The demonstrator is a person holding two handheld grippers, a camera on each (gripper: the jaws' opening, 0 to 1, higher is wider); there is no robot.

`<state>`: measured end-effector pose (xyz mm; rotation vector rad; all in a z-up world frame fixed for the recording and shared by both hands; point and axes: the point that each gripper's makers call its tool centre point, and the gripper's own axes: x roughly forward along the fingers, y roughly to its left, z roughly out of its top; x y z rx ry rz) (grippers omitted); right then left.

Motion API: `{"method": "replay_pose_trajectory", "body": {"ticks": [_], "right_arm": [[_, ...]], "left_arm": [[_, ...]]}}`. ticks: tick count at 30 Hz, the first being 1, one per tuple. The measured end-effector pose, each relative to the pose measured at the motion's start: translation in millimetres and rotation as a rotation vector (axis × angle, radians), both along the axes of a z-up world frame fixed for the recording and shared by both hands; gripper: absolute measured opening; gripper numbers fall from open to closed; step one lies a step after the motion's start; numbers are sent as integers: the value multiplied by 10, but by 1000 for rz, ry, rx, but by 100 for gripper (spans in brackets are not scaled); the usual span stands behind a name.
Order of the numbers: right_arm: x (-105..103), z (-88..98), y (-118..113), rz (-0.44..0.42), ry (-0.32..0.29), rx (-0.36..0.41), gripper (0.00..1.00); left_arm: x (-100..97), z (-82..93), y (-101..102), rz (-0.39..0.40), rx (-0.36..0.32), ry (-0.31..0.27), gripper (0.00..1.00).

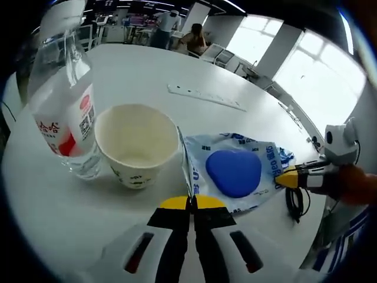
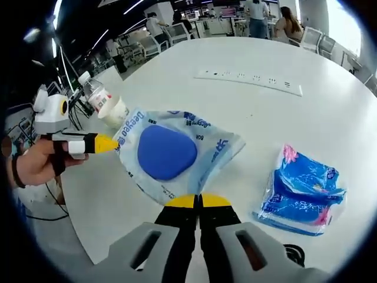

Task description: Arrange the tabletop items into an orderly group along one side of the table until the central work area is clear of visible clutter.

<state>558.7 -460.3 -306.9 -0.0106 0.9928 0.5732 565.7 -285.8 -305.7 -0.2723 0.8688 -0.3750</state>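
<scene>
In the left gripper view, the left gripper [image 1: 192, 203] sits at bottom centre, its 2 jaws clenched on the near edge of the blue-and-white packet [image 1: 235, 172]. The packet spreads rightward to mid right, where the right gripper [image 1: 288, 177] pinches its far edge. A paper cup [image 1: 136, 144] stands left of centre, touching the packet's left edge, with a water bottle [image 1: 62, 112] just beside it at upper left. A white power strip [image 1: 206, 97] lies above centre on the white table [image 1: 129, 65].

In the right gripper view, the right gripper [image 2: 198, 202] at bottom centre grips the packet [image 2: 171, 153], whose long axis runs to the left gripper [image 2: 112, 143] at mid left. A blue tissue pack [image 2: 303, 191] lies apart at lower right. Both grippers share the packet; carrying it sideways probably needs them moving together.
</scene>
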Motion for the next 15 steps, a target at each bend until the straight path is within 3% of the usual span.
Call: {"method": "replay_pose_trajectory", "body": {"ticks": [15], "right_arm": [[-11,-124,34,2,34,3,0]], "left_arm": [[-29,-109,42,12,-5,42,0]]}}
